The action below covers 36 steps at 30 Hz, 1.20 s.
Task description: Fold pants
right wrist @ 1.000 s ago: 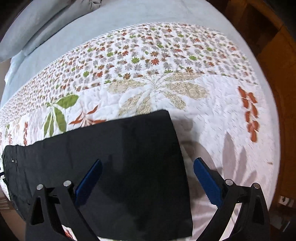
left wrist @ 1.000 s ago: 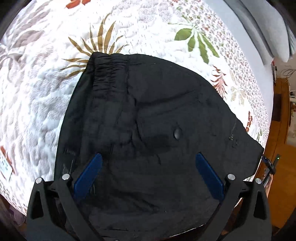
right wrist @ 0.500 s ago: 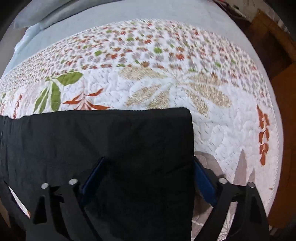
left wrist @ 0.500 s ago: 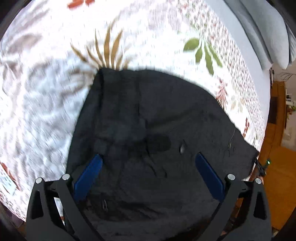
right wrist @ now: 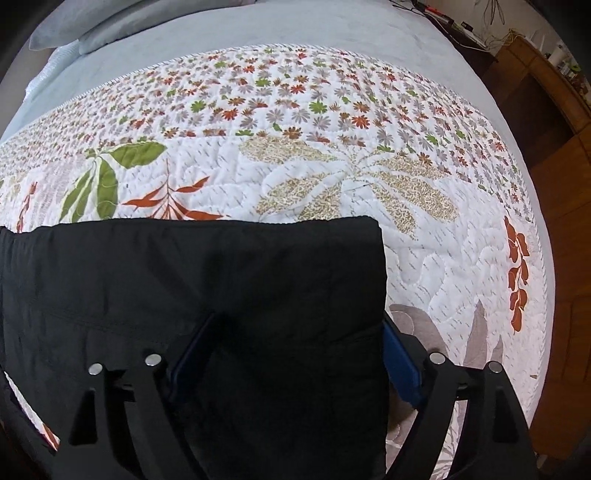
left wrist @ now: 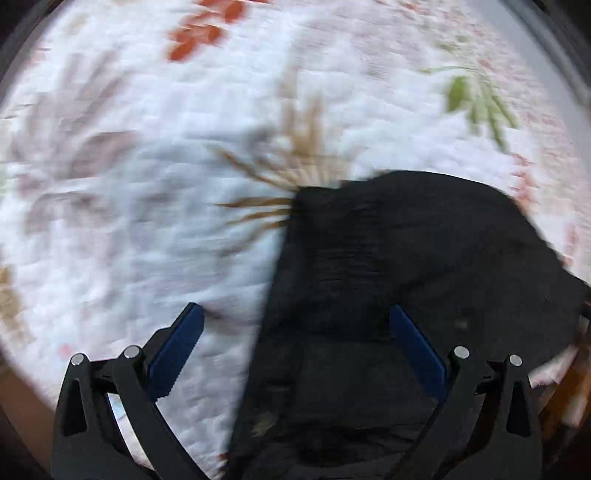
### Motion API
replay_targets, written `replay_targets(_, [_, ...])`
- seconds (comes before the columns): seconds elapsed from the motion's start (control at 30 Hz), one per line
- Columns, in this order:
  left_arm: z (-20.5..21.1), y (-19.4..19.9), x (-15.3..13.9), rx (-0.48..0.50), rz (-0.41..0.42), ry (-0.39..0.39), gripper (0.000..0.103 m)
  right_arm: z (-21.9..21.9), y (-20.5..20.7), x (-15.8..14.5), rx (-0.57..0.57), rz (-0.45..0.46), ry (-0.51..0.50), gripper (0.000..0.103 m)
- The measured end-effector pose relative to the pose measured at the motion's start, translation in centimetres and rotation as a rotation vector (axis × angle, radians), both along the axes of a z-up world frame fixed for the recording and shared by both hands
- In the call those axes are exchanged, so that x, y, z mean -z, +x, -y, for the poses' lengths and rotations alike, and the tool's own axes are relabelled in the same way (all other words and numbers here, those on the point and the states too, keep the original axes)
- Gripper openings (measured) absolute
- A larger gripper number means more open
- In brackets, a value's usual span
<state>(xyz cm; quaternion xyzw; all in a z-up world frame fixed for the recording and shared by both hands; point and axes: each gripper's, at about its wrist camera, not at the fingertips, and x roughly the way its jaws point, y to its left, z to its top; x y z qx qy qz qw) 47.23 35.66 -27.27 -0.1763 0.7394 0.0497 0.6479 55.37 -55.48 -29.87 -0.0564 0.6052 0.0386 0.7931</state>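
No readable writing or brand marks can be made out in either view; the left wrist view is motion-blurred.

Surface: a bed, covered w/ a white quilt [right wrist: 424, 258] printed w/ green, rust and tan leaves plus a band of small flowers along its far side. Beyond the quilt a grey sheet [right wrist: 295, 26] is seen, w/ grey pillows [right wrist: 92, 26] at the far left. At the right, wooden furniture [right wrist: 546, 122] and wood flooring are visible; small items on top of the furniture are too small to identify. No containers are seen.

The black pants [right wrist: 207, 295] are laid on the quilt near the bed's near edge. In the right wrist view the cloth's right edge is seen as a straight border w/ a rounded far corner. In the left wrist view the pants [left wrist: 406, 277] fill the right and near part of the frame, w/ bare quilt [left wrist: 129, 203] to the left.

The left hand-held gripper [left wrist: 295, 354] is spread wide: its left finger is over the quilt, its right over the black cloth, nothing clamped.

The right hand-held gripper [right wrist: 295, 362] is also wide apart, w/ the right end of the pants lying btwn the fingers; the left finger is over the cloth, the right just beside the cloth's edge. Whether the cloth is being pinched cannot be told.
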Motion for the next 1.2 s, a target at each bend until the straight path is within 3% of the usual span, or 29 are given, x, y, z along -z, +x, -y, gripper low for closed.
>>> replay_targets(0.13, [0.8,-0.3,0.7,0.059,0.042,-0.069,0.1,1.1,-1.2,0.1,0.0,0.025,0.024,0.086])
replay_targets(0.23, [1.7,-0.4,-0.9,0.086,0.156,-0.234,0.094,1.6,-2.0,-0.1,-0.016,0.041,0.014,0.085])
replay_targets(0.3, [2.7,-0.2,-1.5,0.133,0.165,-0.228,0.092,1.5,-2.4,-0.3,-0.027,0.052,0.004,0.079])
replay_targets(0.33, [3.0,-0.2,-1.4,0.145,0.153,-0.218,0.083,1.5,-2.6,-0.5,-0.029,0.056,0.003,0.077])
replay_targets(0.37, [3.3,-0.1,-1.4,0.152,0.138,-0.217,0.075,1.5,-2.7,-0.8,-0.032,0.062,0.004,0.068])
replay_targets(0.4, [3.9,0.0,-1.4,0.169,0.132,-0.228,0.059,1.4,-2.8,-1.0,-0.035,0.068,0.003,0.056])
replay_targets(0.43, [4.9,-0.2,-1.3,0.191,0.132,-0.235,0.045,1.6,-2.4,-1.1,-0.038,0.073,0.002,0.052])
replay_targets(0.53, [6.3,-0.7,-1.8,0.24,0.139,-0.239,0.031,1.5,-2.4,-1.7,-0.047,0.085,-0.008,0.036])
replay_targets(0.6, [6.8,-0.8,-1.9,0.258,0.141,-0.207,0.029,1.3,-2.6,-2.1,-0.06,0.097,-0.013,0.022])
replay_targets(0.7, [8.0,-1.4,-2.7,0.291,0.17,-0.145,0.027,0.4,-3.4,-2.9,-0.09,0.127,-0.048,0.015])
replay_targets(0.87, [9.1,-2.2,-4.2,0.314,0.261,-0.062,0.026,-0.4,-5.1,-4.1,-0.131,0.159,-0.082,0.013])
replay_targets(1.2, [11.2,-6.2,-9.3,0.358,0.479,-0.117,0.021,-1.4,-11.8,-11.7,-0.19,0.367,-0.014,0.012])
